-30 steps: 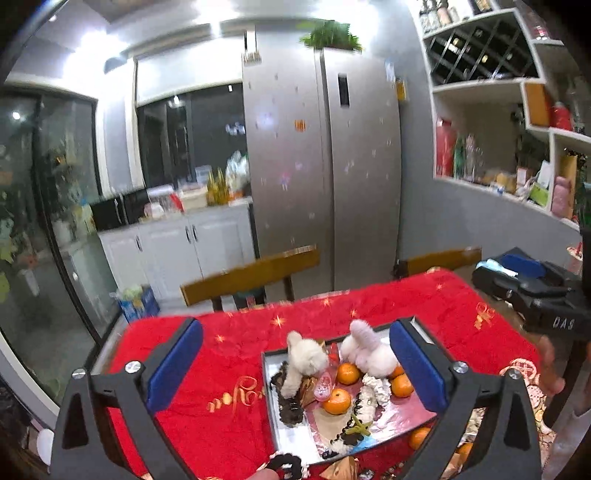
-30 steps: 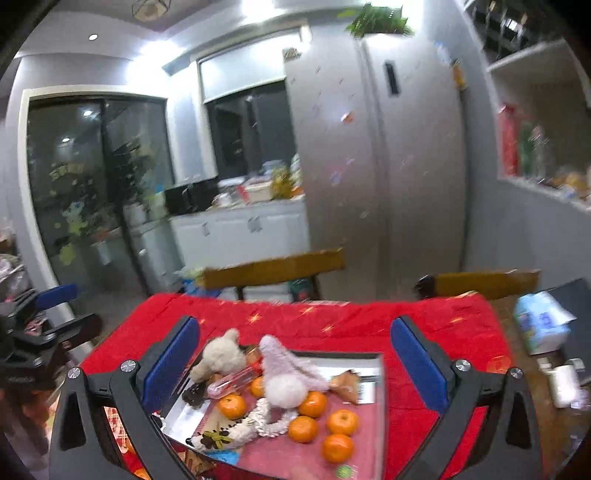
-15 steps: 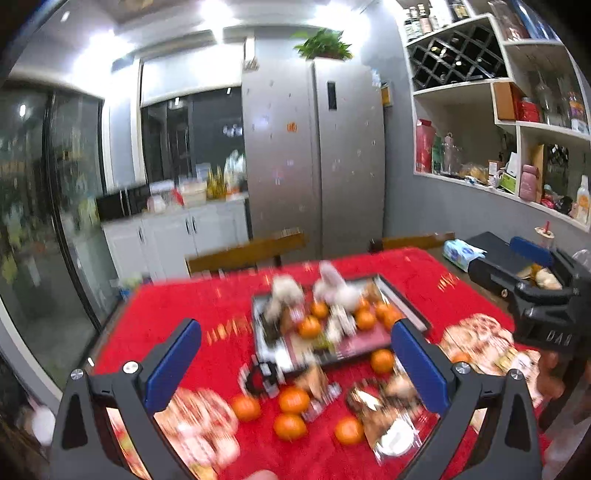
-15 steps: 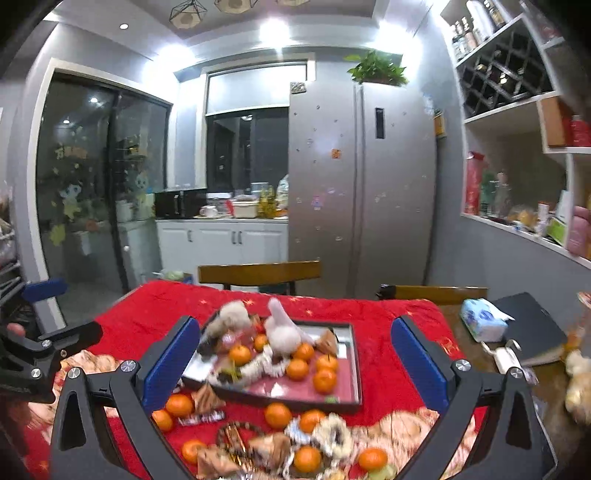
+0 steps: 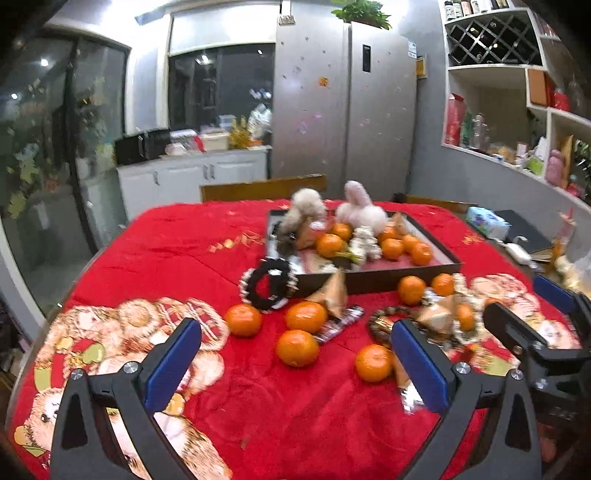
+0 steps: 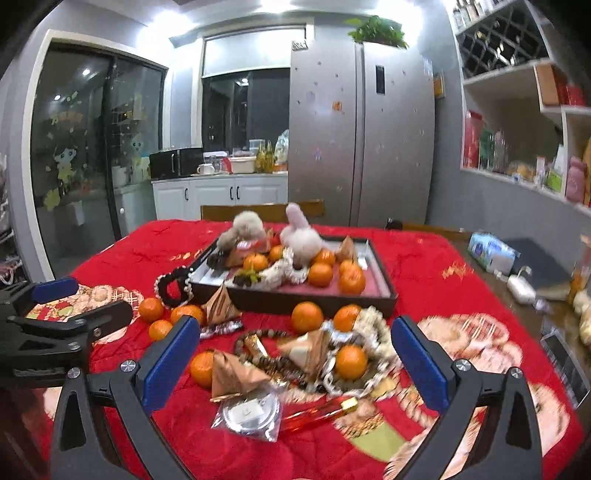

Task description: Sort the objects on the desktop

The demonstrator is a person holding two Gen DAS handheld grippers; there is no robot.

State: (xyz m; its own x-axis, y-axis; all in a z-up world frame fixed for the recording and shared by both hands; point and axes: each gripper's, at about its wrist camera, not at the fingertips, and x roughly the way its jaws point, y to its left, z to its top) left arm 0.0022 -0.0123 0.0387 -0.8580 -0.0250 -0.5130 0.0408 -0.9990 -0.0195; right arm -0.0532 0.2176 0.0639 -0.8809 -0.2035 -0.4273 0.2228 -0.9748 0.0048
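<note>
Oranges lie before the tray.

- We see bright ceiling lights blown out to glare.
- We note fisheye bending with dark corners.
- We find slight blur on the tray.

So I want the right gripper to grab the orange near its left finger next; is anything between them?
Nothing visible. The right gripper is open above the cloth, and the orange lies bare beside a brown pyramid packet.
</note>
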